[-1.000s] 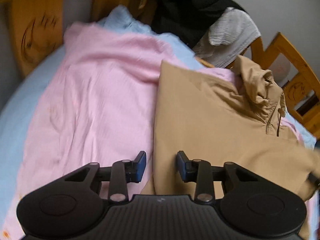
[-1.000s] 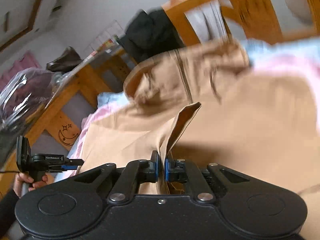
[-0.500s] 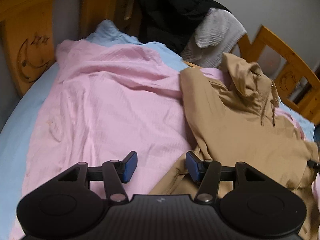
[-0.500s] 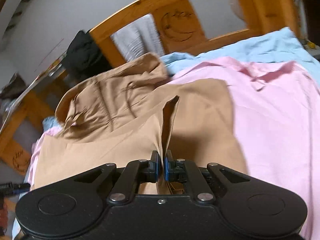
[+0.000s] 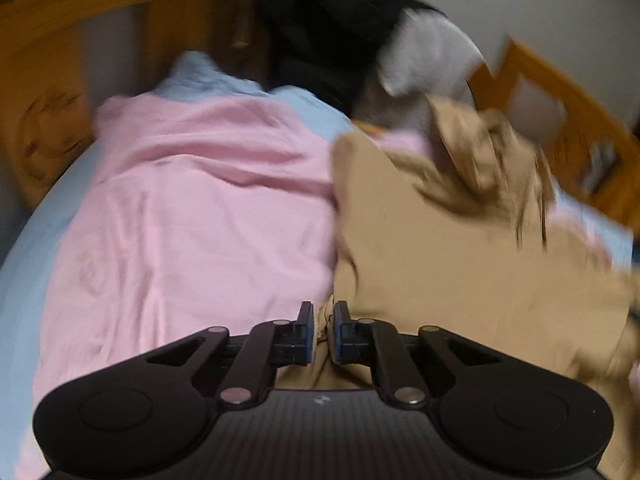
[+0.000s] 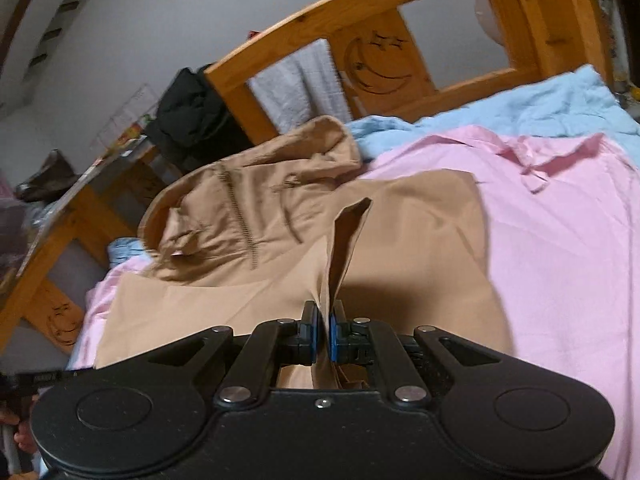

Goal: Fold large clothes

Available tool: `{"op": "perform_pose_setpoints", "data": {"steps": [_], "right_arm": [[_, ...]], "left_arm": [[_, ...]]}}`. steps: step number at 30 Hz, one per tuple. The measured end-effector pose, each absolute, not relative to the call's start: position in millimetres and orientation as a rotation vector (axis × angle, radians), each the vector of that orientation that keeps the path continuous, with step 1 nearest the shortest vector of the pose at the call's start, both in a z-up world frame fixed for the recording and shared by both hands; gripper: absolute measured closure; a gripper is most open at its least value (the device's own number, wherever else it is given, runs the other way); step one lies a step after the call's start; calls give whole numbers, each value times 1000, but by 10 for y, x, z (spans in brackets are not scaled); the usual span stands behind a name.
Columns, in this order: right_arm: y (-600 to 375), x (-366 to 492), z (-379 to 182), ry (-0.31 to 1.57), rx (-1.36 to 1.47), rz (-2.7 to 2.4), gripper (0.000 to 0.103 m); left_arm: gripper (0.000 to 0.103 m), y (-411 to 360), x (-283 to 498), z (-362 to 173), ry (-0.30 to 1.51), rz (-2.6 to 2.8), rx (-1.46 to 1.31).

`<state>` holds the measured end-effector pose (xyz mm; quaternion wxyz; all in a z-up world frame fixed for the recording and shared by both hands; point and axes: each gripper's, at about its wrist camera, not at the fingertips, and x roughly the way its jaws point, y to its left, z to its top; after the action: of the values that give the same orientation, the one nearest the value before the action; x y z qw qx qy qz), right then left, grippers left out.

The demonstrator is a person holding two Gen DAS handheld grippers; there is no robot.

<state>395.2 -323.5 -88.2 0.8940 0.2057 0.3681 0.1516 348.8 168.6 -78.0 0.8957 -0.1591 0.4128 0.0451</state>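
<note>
A tan hooded jacket (image 5: 448, 248) lies on a pink sheet (image 5: 192, 216) on the bed. It also shows in the right wrist view (image 6: 404, 240), hood and zipper toward the headboard. My left gripper (image 5: 321, 330) is shut on a bunched bit of the jacket's near edge. My right gripper (image 6: 323, 334) is shut on a raised fold of the jacket, which stands up as a ridge between the fingers. The left wrist view is blurred by motion.
A wooden headboard (image 6: 384, 56) with a moon carving stands behind the bed. A pale blue sheet (image 6: 520, 108) lies under the pink sheet (image 6: 568, 240). Dark clothes (image 5: 340, 24) and a grey towel (image 5: 432, 56) hang at the bed's end. A side rail (image 6: 60, 248) runs at left.
My left gripper was open and has closed on the jacket's near edge. My right gripper has stayed shut on the fold and swung, and the jacket now lies flatter.
</note>
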Motion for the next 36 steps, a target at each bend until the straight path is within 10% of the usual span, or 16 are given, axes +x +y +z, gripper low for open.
{"op": "perform_pose_setpoints", "data": {"steps": [7, 13, 25, 36], "right_arm": [[-3011, 3944, -1183, 862, 272, 260, 92], [-3083, 3768, -1021, 816, 281, 300, 47], [-2744, 3886, -1176, 861, 13, 379, 50], [-2124, 5698, -319, 669, -258, 490, 28]], "left_arm": [[103, 1999, 3363, -987, 898, 229, -384], [78, 1678, 3280, -596, 785, 113, -261], [64, 799, 4095, -1194, 957, -62, -119], [18, 807, 3945, -705, 812, -74, -249]]}}
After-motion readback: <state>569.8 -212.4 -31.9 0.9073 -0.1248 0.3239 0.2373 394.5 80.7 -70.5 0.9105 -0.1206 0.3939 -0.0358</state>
